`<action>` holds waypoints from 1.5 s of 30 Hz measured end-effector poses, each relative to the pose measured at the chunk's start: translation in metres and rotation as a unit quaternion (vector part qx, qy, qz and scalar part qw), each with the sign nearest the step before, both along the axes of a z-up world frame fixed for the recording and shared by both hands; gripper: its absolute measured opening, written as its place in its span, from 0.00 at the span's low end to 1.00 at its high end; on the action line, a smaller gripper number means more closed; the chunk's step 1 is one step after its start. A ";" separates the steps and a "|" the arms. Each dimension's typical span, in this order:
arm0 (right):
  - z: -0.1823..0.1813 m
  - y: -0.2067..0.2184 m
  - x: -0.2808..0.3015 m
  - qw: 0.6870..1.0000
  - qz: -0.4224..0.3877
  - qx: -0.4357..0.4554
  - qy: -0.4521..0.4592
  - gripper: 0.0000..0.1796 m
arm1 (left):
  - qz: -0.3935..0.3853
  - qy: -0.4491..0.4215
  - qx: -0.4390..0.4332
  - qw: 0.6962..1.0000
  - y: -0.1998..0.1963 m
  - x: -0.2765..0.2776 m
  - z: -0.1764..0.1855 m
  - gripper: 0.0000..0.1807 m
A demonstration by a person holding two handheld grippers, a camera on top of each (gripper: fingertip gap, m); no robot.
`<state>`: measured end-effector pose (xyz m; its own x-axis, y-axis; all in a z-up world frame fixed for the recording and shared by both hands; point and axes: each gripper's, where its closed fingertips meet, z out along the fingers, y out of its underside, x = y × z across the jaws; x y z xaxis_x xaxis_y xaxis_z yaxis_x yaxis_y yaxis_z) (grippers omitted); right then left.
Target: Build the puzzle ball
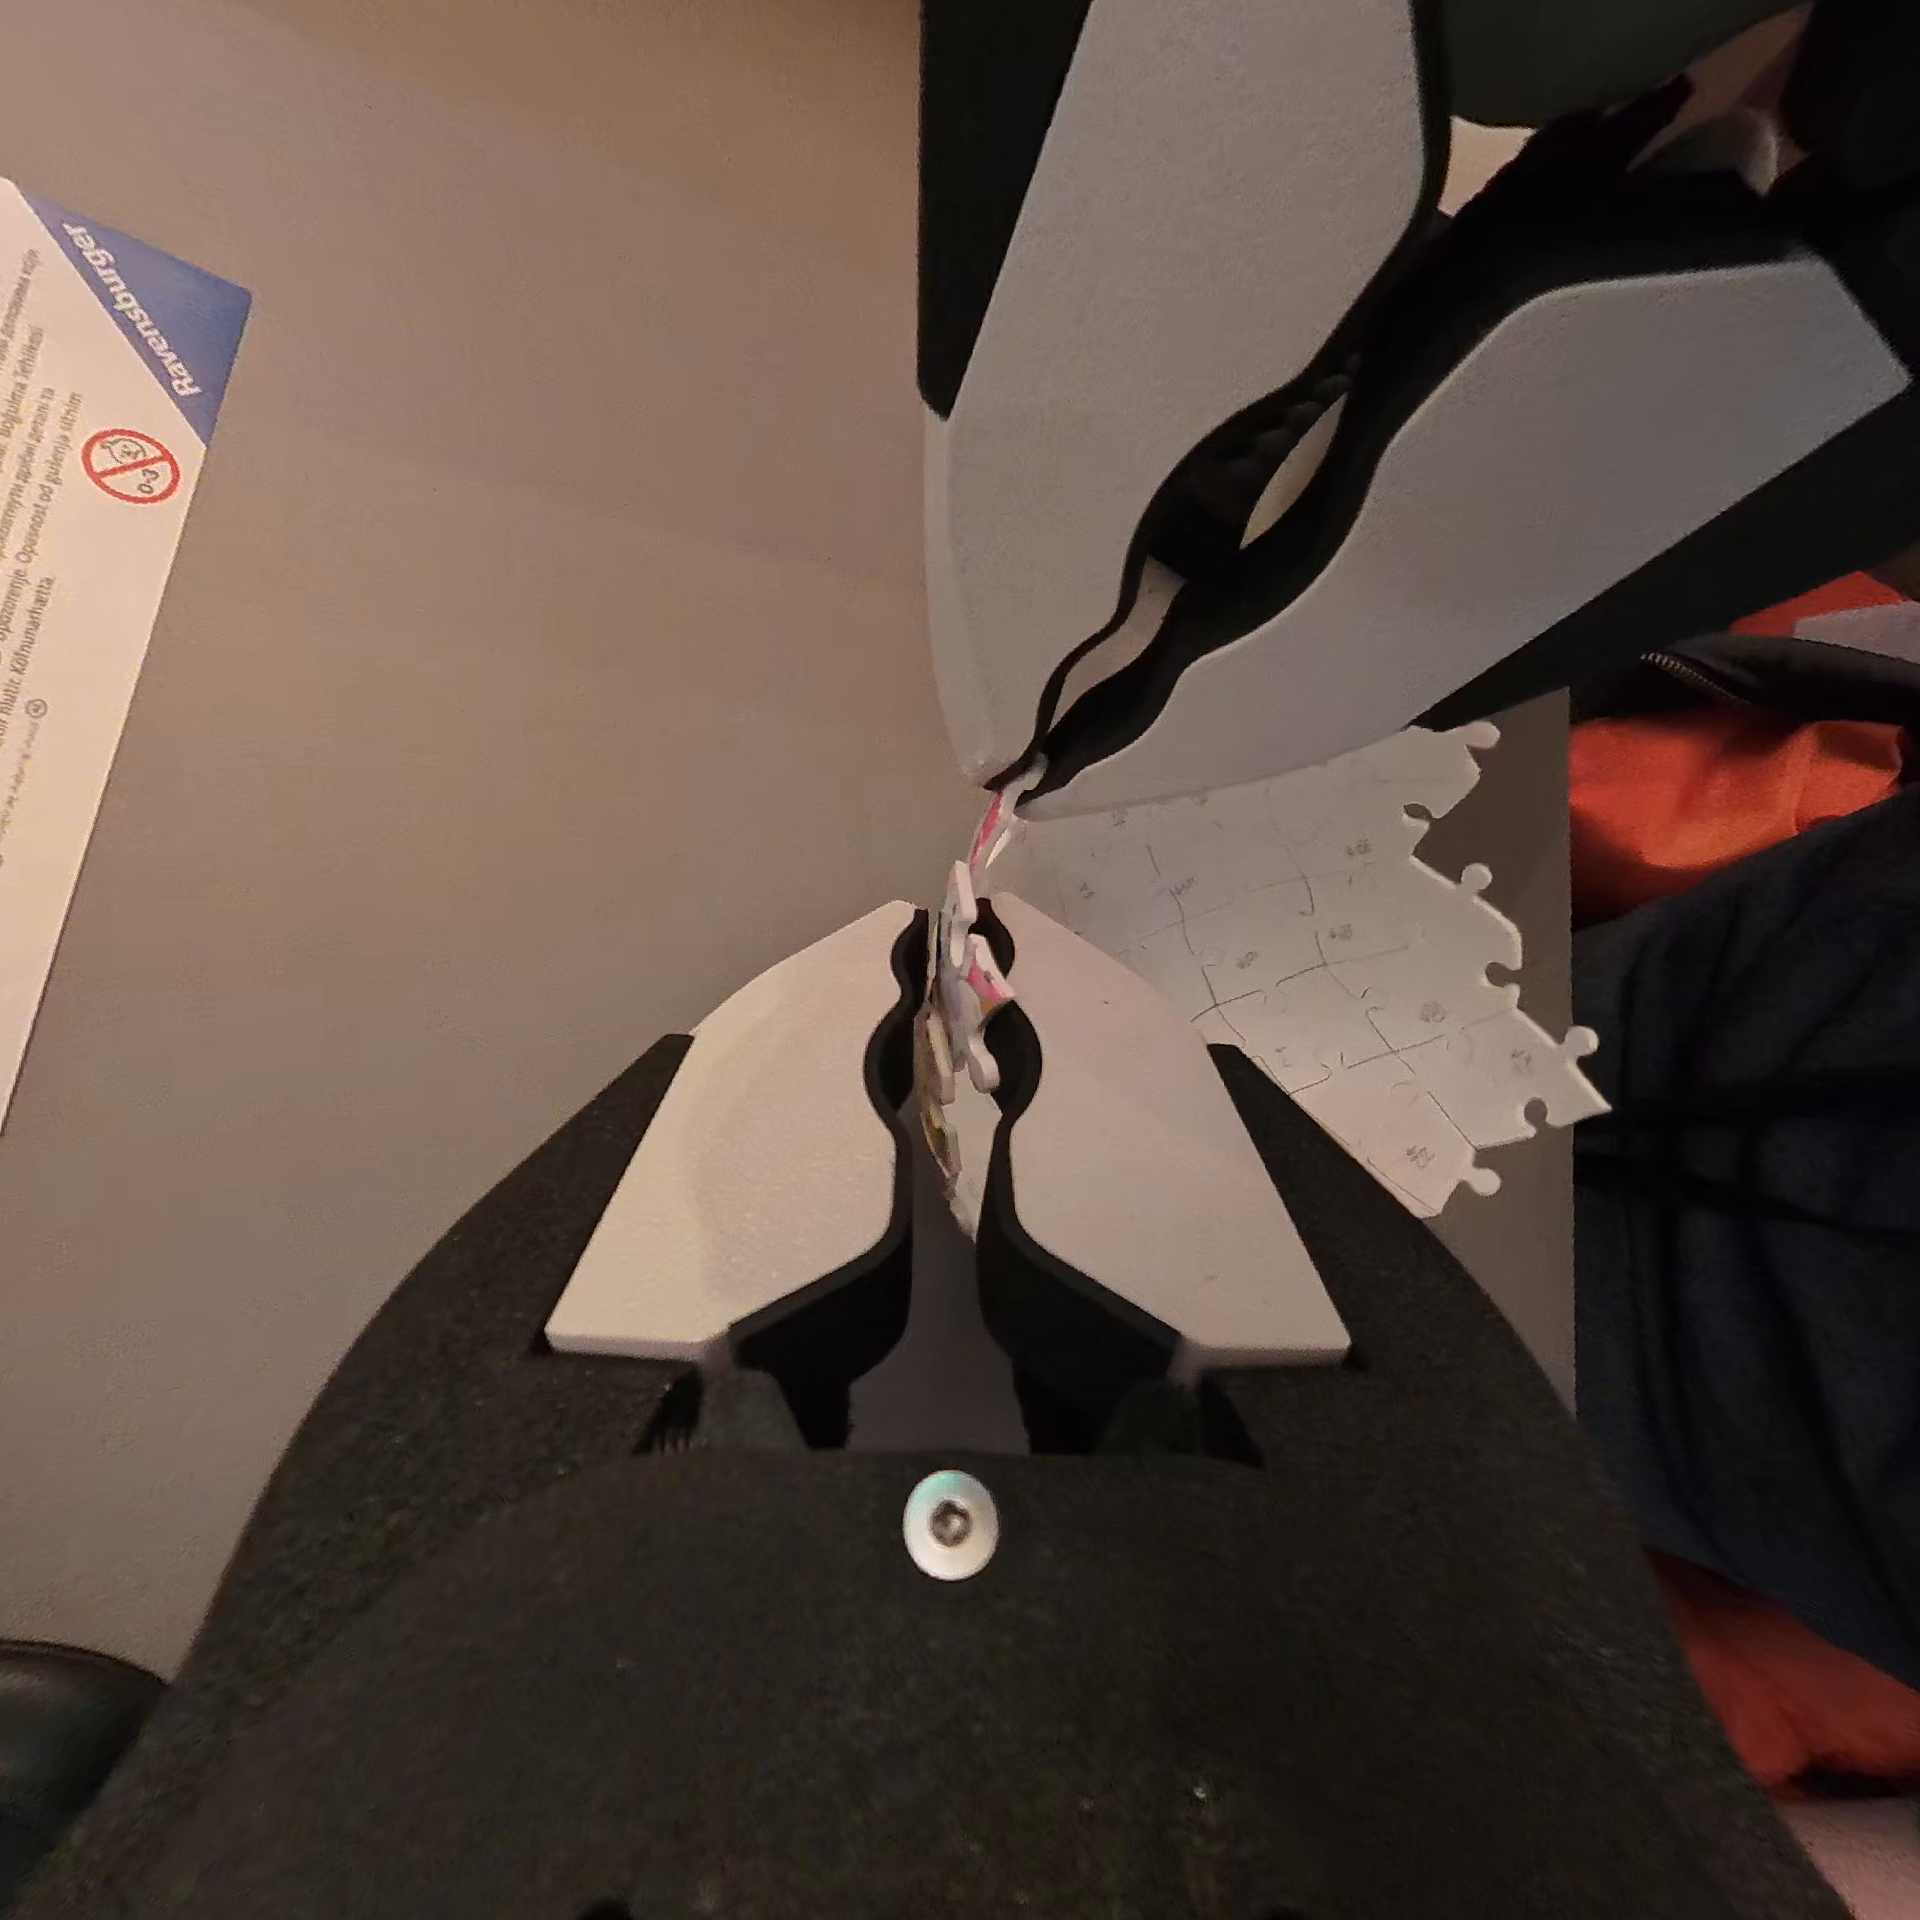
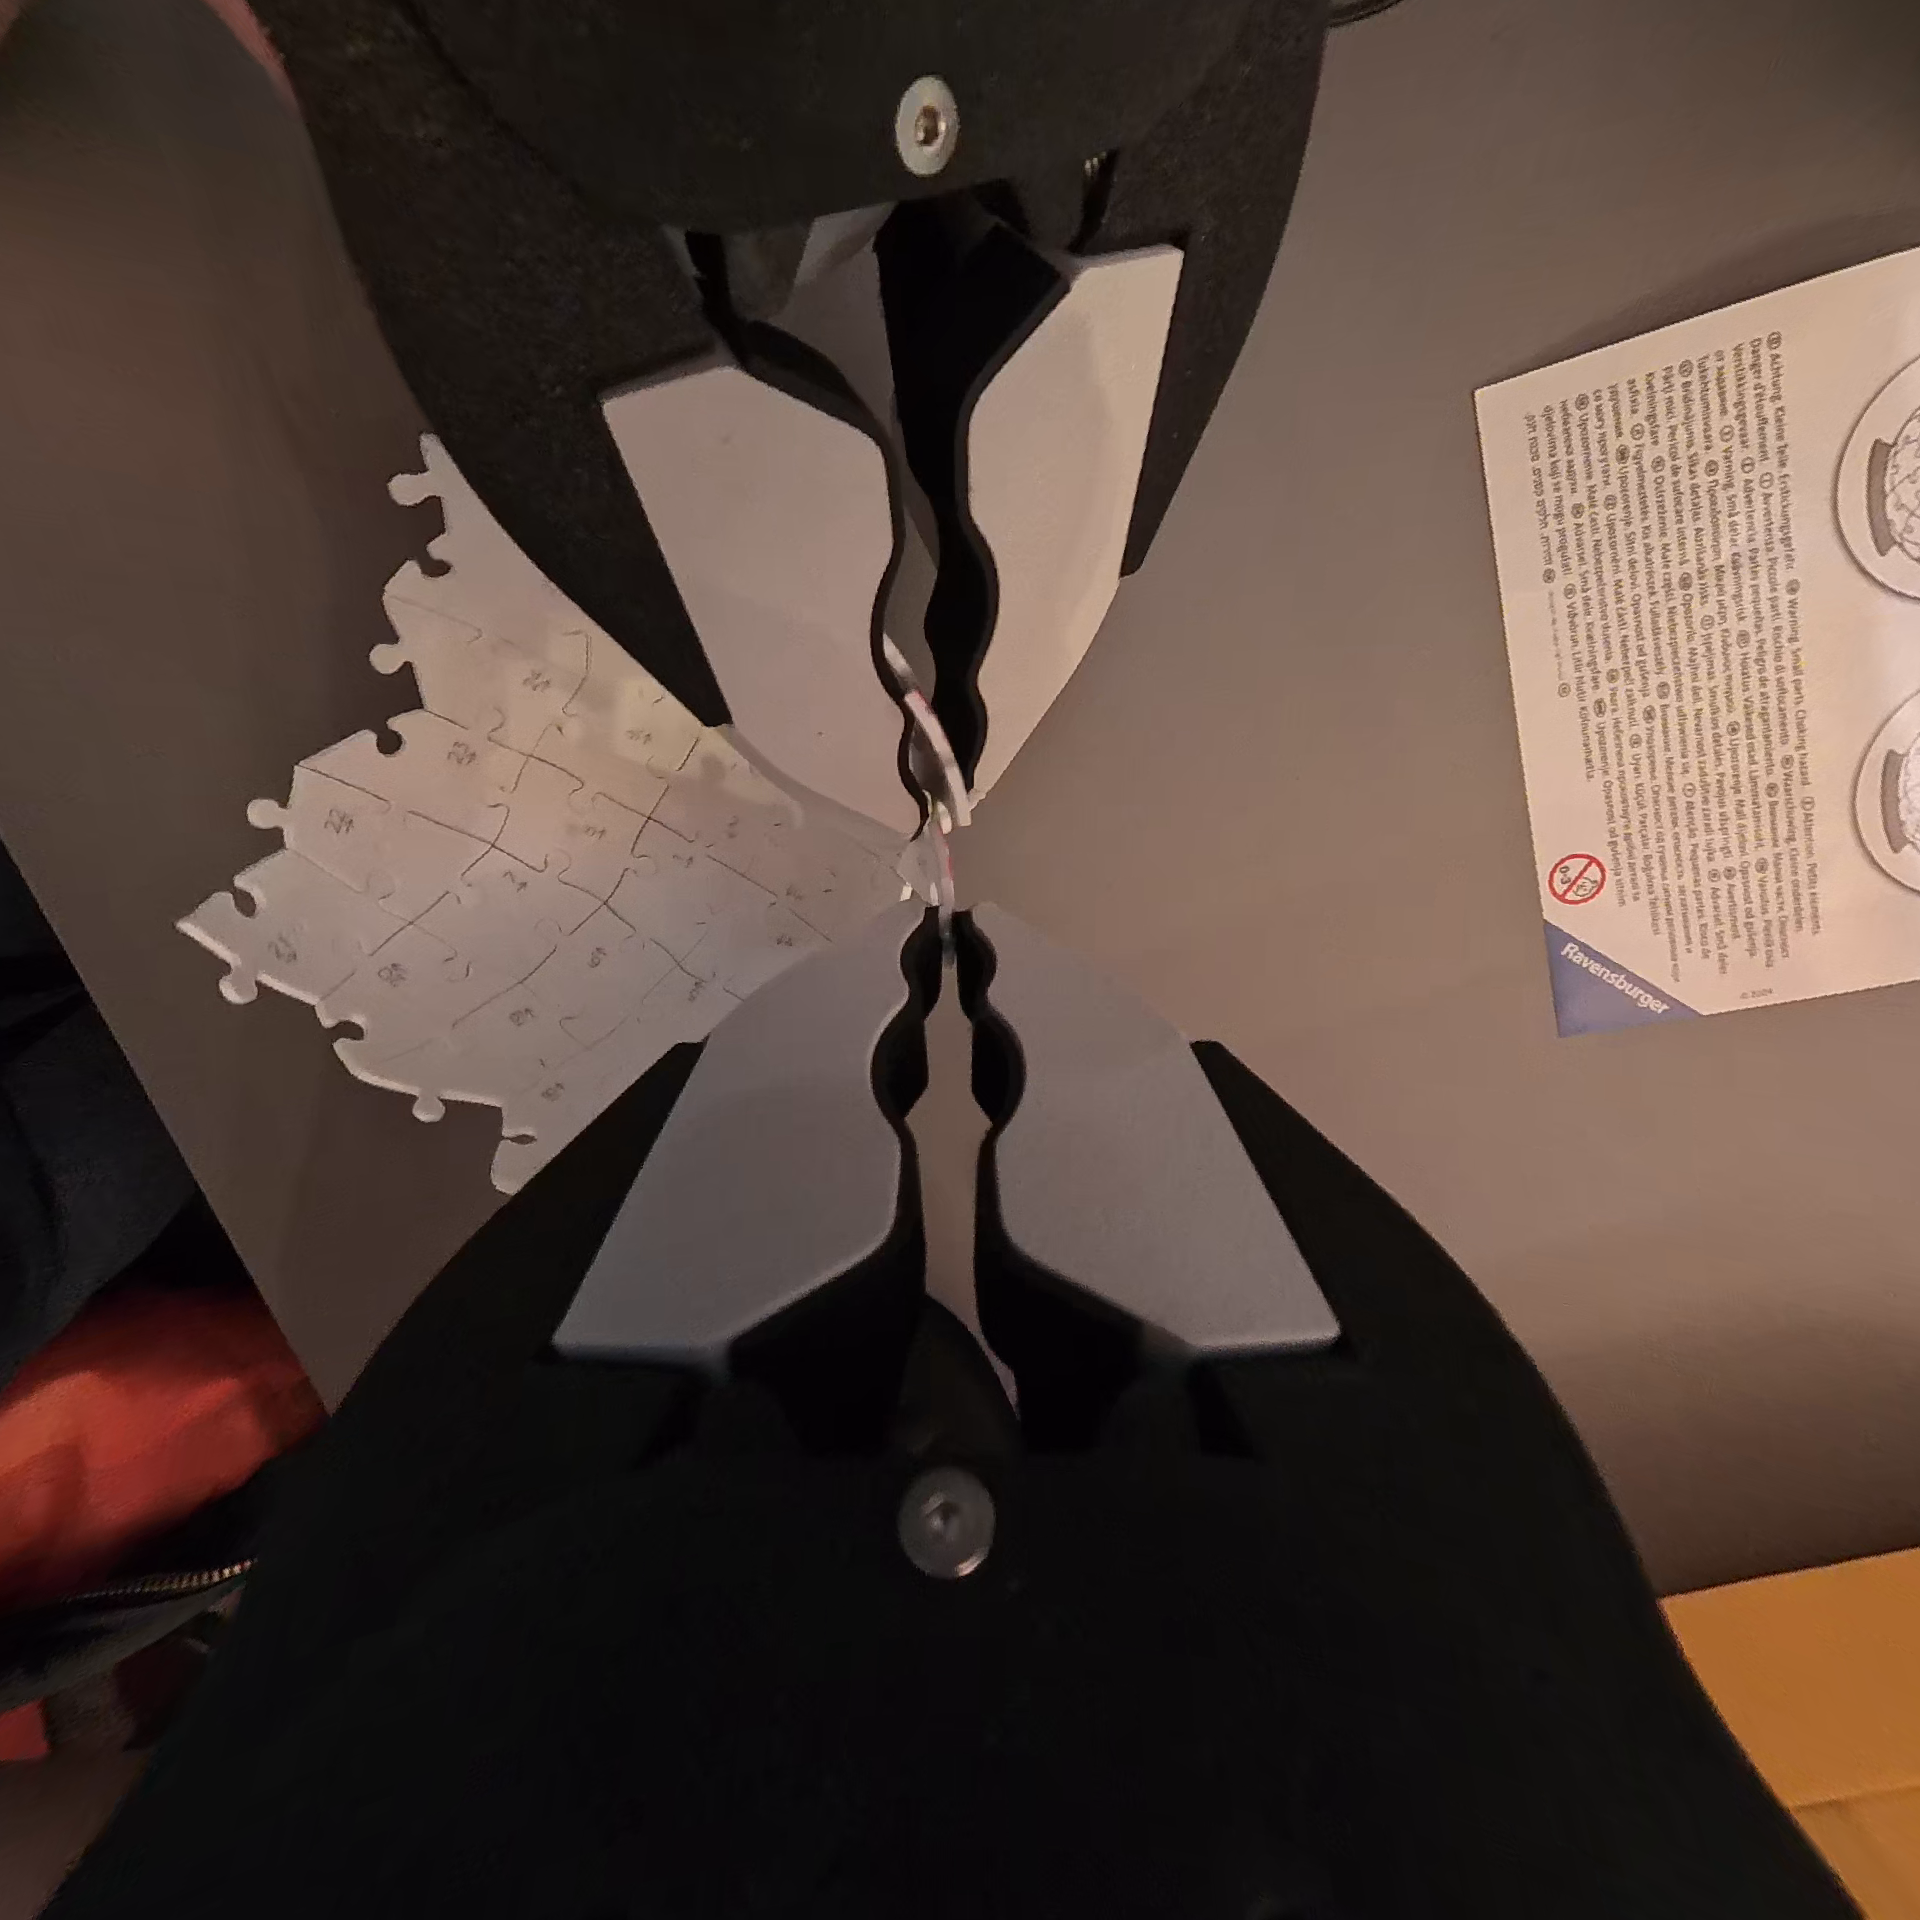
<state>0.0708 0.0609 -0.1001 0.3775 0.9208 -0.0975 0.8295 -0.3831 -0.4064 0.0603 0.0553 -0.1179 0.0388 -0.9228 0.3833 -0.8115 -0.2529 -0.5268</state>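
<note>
A curved assembled puzzle section (image 1: pixel 1340 966), white numbered back toward me, hangs in the air above the table; it also shows in the right wrist view (image 2: pixel 488 862). My left gripper (image 1: pixel 961 920) is shut on coloured puzzle pieces (image 1: pixel 961 1013) seen edge-on, which look like the section's edge. My right gripper (image 1: pixel 1013 784) comes from the upper right, shut on a small pink-and-white puzzle piece (image 1: pixel 995 831) that touches that edge. In the right wrist view the right gripper (image 2: pixel 940 920) and left gripper (image 2: pixel 940 816) meet tip to tip, with the thin curved edge (image 2: pixel 928 732) between the left gripper's jaws.
A printed instruction leaflet (image 1: pixel 94 582) lies on the grey table (image 1: pixel 571 520), also in the right wrist view (image 2: pixel 1704 665). Orange fabric (image 1: pixel 1714 800) and a dark zipped garment (image 1: pixel 1766 1195) are beyond the table edge. A yellow-brown surface (image 2: pixel 1797 1745) is at the lower right. Less than 4 cm separates the two grippers' tips.
</note>
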 end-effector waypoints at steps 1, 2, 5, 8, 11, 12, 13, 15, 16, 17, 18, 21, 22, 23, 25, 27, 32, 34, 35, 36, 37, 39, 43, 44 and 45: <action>0.000 0.000 0.000 1.000 0.001 0.001 0.000 0.02 | 0.000 0.001 0.001 1.000 0.000 0.000 0.000 0.04; 0.000 0.000 0.000 1.000 0.002 0.002 0.000 0.02 | 0.000 0.002 0.002 1.000 0.000 0.000 0.000 0.04; 0.001 0.002 0.001 1.000 0.002 0.007 0.003 0.02 | 0.001 0.009 0.011 1.000 0.002 -0.002 -0.003 0.04; 0.004 0.002 0.001 1.000 0.005 0.006 0.015 0.04 | 0.000 0.008 0.009 1.000 0.002 -0.002 -0.003 0.04; 0.007 0.001 0.005 1.000 -0.002 0.002 0.027 0.06 | 0.000 0.009 0.010 1.000 0.002 -0.002 -0.003 0.04; 0.009 0.000 0.008 0.999 -0.005 0.003 0.035 0.08 | 0.000 0.008 0.011 1.000 0.002 -0.002 -0.003 0.04; 0.010 -0.001 0.010 0.999 -0.009 0.004 0.049 0.08 | 0.000 0.008 0.011 1.000 0.002 -0.002 -0.003 0.04; 0.009 -0.003 0.010 0.995 -0.008 0.015 0.099 0.10 | 0.000 0.007 0.010 1.000 0.001 -0.001 -0.003 0.04; 0.008 -0.002 0.007 0.991 -0.006 0.028 0.134 0.12 | -0.001 0.007 0.010 1.000 0.001 -0.001 -0.002 0.04; 0.004 -0.003 0.005 0.986 -0.007 0.029 0.161 0.12 | -0.002 0.007 0.010 1.000 0.001 -0.001 -0.002 0.04; 0.000 -0.004 0.004 0.983 -0.008 0.026 0.182 0.13 | -0.002 0.007 0.010 1.000 0.001 0.000 -0.002 0.04; -0.006 0.000 0.002 0.973 -0.021 0.034 0.229 0.11 | -0.002 0.008 0.012 1.000 0.001 0.000 -0.002 0.04; -0.005 0.001 0.001 0.968 -0.026 0.032 0.246 0.10 | -0.003 0.007 0.013 1.000 0.001 0.000 -0.002 0.04; -0.004 0.002 0.000 0.965 -0.030 0.022 0.259 0.10 | -0.003 0.006 0.013 1.000 0.001 0.000 -0.002 0.04; -0.006 0.002 -0.002 0.961 -0.032 -0.003 0.274 0.09 | -0.002 0.007 0.011 1.000 0.001 0.000 -0.003 0.04; -0.008 0.002 -0.004 0.959 -0.032 -0.010 0.282 0.07 | -0.003 0.005 0.009 1.000 0.000 0.000 -0.003 0.04; -0.007 0.002 -0.006 0.962 -0.022 0.006 0.272 0.02 | -0.008 0.003 0.008 1.000 -0.001 0.000 -0.002 0.04; -0.006 0.001 -0.006 0.965 -0.020 -0.001 0.260 0.02 | -0.012 -0.001 0.007 1.000 -0.002 0.001 0.000 0.04; -0.006 0.000 -0.005 0.969 -0.018 -0.002 0.248 0.02 | -0.013 -0.001 0.009 1.000 -0.002 0.001 0.000 0.04; -0.006 0.001 -0.004 0.972 -0.014 0.003 0.235 0.02 | -0.014 0.001 0.012 1.000 -0.001 0.001 -0.001 0.04; -0.006 0.001 -0.003 0.975 -0.010 0.008 0.221 0.02 | -0.015 0.002 0.016 1.000 -0.001 0.001 -0.001 0.04; -0.004 0.002 -0.002 0.979 -0.005 0.021 0.202 0.02 | -0.016 0.004 0.022 1.000 -0.001 0.001 -0.002 0.04; -0.003 0.002 -0.001 0.984 0.007 0.032 0.174 0.02 | -0.017 0.003 0.023 1.000 -0.001 0.001 -0.002 0.03; -0.003 0.003 0.000 0.985 0.008 0.033 0.170 0.02 | -0.018 0.003 0.023 1.000 -0.001 0.001 -0.002 0.03; -0.002 0.003 0.000 0.985 0.008 0.032 0.167 0.02 | -0.018 0.003 0.024 1.000 -0.001 0.001 -0.003 0.03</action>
<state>0.0704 0.0636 -0.1026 0.3206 0.9344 -0.1553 0.6511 -0.3365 -0.6804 0.0617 0.0547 -0.1204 0.0072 -0.9408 0.3390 -0.8230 -0.1981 -0.5324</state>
